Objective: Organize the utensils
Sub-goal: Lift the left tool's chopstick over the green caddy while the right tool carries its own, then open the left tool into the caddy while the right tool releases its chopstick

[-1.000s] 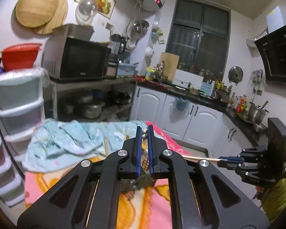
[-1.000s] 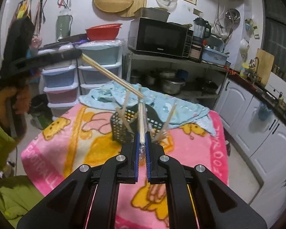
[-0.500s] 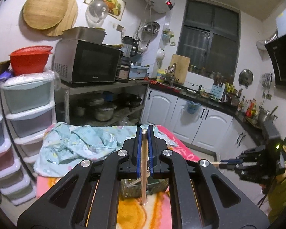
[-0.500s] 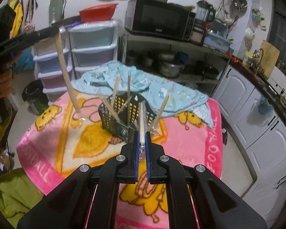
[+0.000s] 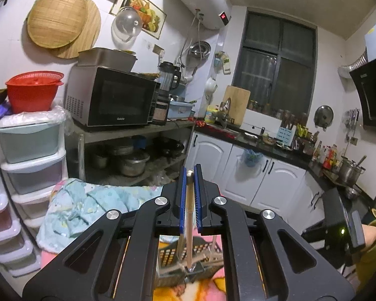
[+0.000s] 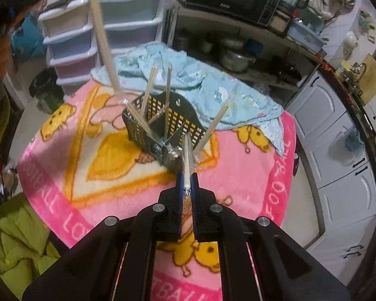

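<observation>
A black slotted basket (image 6: 163, 128) stands on the pink blanket with several wooden sticks leaning in it. My right gripper (image 6: 187, 175) is shut on a wooden stick (image 6: 186, 155) wrapped in clear plastic, which points down at the basket's near corner. My left gripper (image 5: 190, 173) is shut on another wooden stick (image 5: 188, 225) that hangs almost straight down over the basket (image 5: 168, 253). In the right wrist view that stick (image 6: 101, 32) comes down from the top left and ends just beyond the basket's far left corner. The right gripper's body (image 5: 338, 228) shows at the right of the left wrist view.
The pink cartoon blanket (image 6: 87, 175) covers the table, with a crumpled light blue cloth (image 6: 213, 85) behind the basket. Plastic drawers (image 6: 70, 37) and a microwave shelf (image 5: 112, 97) stand behind. White cabinets (image 6: 338, 138) run on the right. A green sleeve (image 6: 17, 238) is at lower left.
The left gripper's stick swung from a flat slant to nearly upright and came down beside the basket. The right gripper tipped downward and moved closer to the basket.
</observation>
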The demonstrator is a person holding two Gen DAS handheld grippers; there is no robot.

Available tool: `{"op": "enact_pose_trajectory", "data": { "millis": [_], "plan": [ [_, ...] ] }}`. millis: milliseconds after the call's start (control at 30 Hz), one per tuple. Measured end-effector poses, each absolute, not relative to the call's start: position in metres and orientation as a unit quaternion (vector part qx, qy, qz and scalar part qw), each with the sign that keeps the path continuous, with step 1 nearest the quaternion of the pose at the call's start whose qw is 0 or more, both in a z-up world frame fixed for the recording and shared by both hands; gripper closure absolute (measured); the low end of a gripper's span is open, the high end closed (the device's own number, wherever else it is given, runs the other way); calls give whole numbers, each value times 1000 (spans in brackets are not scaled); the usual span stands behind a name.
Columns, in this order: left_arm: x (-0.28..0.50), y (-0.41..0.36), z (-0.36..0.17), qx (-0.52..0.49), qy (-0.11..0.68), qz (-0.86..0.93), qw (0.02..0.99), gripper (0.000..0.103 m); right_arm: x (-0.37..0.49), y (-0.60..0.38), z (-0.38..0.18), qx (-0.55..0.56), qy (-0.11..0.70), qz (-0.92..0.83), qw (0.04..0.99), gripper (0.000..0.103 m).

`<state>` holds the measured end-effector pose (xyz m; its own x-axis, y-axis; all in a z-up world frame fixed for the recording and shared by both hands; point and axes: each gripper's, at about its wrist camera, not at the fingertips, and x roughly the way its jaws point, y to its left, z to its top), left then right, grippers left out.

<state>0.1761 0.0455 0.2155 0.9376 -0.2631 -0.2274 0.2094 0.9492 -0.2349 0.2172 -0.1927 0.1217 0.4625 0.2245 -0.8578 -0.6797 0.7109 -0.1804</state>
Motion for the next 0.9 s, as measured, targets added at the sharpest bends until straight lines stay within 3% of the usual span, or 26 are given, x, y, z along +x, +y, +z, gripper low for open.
{"op": "enact_pose_trajectory", "data": {
  "millis": [500, 567, 633, 700, 767, 833, 900],
  "plan": [
    [237, 28, 161, -56, 159, -78, 983, 100, 283, -160, 97, -236, 497, 287, 784, 94],
    [243, 28, 151, -57, 169, -79, 981, 99, 292, -160, 97, -213, 495, 287, 792, 85],
    [246, 29, 142, -58, 179, -81, 979, 99, 298, -164, 100, -186, 486, 287, 804, 65],
    [248, 31, 137, -59, 186, -82, 977, 87, 301, -169, 105, -165, 474, 285, 817, 60],
    [247, 34, 134, -68, 192, -85, 975, 68, 301, -174, 109, -152, 461, 282, 828, 58],
    [245, 38, 133, -76, 196, -87, 974, 63, 302, -181, 115, -132, 446, 277, 841, 49],
    [241, 40, 134, -77, 196, -87, 974, 51, 300, -190, 123, -108, 429, 271, 855, 44]
  ]
}}
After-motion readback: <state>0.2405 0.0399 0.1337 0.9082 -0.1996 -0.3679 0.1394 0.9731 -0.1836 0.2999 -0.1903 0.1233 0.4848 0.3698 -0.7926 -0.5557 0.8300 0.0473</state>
